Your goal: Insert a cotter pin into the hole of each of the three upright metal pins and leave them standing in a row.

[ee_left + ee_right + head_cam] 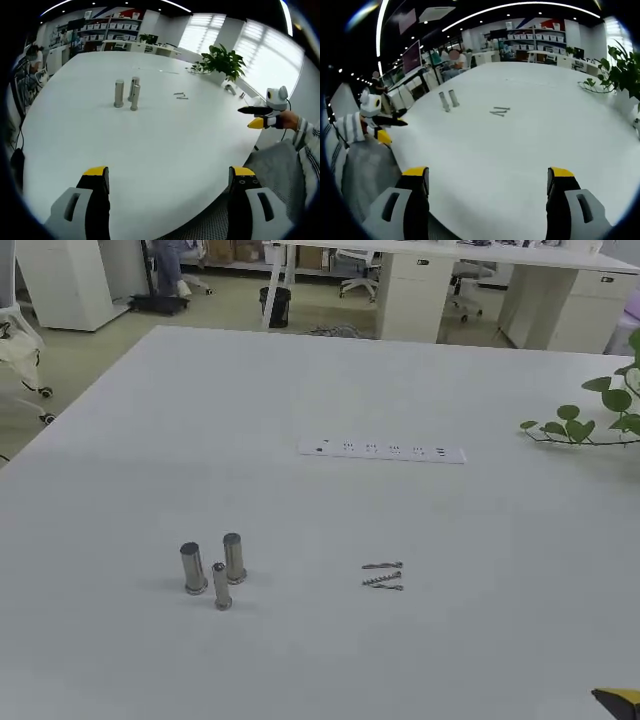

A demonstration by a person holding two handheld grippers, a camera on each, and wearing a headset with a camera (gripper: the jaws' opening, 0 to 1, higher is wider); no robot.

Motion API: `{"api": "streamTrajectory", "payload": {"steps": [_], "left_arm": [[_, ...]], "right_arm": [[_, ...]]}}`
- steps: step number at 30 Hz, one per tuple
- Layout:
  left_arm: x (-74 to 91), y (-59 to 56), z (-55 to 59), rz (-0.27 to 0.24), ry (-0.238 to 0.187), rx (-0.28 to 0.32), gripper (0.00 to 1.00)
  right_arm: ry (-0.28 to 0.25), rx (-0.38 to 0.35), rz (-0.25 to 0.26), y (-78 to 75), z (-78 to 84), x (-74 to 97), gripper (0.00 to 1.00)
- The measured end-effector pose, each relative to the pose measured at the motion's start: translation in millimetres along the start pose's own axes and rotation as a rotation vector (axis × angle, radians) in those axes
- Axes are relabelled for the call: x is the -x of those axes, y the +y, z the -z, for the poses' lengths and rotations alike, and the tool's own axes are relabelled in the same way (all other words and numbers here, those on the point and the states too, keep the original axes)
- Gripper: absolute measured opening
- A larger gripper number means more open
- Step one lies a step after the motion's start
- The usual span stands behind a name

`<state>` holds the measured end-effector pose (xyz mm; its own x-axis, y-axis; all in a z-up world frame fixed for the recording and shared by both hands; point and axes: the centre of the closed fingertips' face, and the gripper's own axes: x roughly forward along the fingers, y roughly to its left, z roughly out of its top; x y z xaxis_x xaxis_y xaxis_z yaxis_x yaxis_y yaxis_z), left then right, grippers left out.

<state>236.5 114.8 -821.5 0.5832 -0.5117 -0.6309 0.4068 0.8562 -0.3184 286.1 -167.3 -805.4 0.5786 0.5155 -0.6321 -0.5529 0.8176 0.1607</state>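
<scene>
We see three metal pins (193, 568) standing upright in a tight cluster on the near left of the white table (300, 670), not lined up in a row. Three cotter pins (383, 576) lie flat together to their right, well apart from them. Farther back a white power strip (382, 450) lies on the table, and a leafy plant (600, 410) reaches in at the far right. We hold the left gripper (170, 176) at the table's near edge, its jaws wide apart and empty. The right gripper (487, 175) is likewise spread with nothing between its jaws, and both are well apart from the pins.
</scene>
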Motion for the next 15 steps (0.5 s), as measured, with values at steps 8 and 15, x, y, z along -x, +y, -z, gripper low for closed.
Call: {"api": "streamTrajectory", "payload": {"steps": [8,15], "left_arm": [[0.3,5.1,-5.5,-0.016,-0.013,-0.022,1.0],[-0.5,8.7,-7.4,-0.012,0.002,-0.047,1.0]], "right_arm": [[0.005,0.006,0.003,-0.5,0.9,-1.4,0.99],[0.005,0.016,0.005,-1.3,-3.3,-1.3,0.99]]}}
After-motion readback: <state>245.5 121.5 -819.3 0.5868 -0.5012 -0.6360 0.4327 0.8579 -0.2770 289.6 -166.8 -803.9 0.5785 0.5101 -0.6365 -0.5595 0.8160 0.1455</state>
